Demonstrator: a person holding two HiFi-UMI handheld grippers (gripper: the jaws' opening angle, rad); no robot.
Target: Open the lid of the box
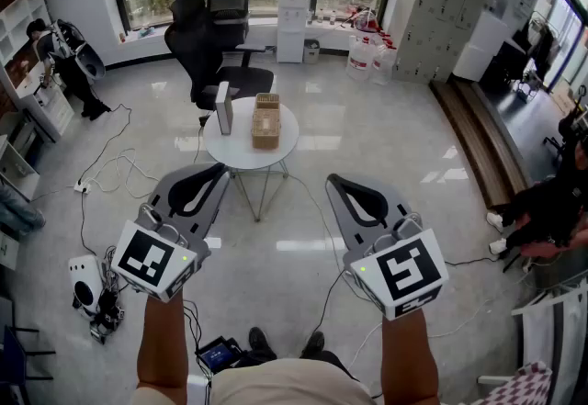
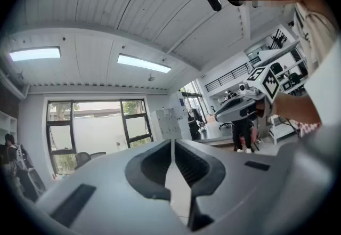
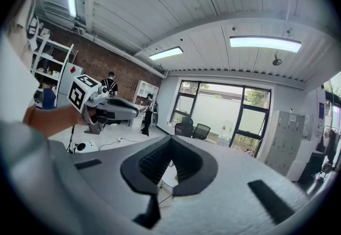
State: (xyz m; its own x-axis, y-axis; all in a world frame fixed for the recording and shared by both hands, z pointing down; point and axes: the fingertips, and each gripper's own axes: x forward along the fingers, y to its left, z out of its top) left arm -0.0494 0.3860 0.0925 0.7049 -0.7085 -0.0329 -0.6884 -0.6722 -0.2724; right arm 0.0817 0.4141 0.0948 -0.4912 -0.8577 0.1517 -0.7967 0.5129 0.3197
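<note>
Grey left tongs point(image 1: 222, 169) and right tongs point(image 1: 332, 179) point forward, closed, empty.

Left gripper point(image 1: 219, 172) and right gripper point(image 1: 333, 181) out front, side by side — roughly level — jaws together, empty

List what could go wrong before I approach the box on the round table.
1. Cables trail over the floor near the table; a foot could snag.
2. The brown box sits on a small round table with thin legs; a lid pull may slide it.
3. An upright grey slab stands beside the box and could topple.
Left gripper and right gripper are both shut; open them first.
</note>
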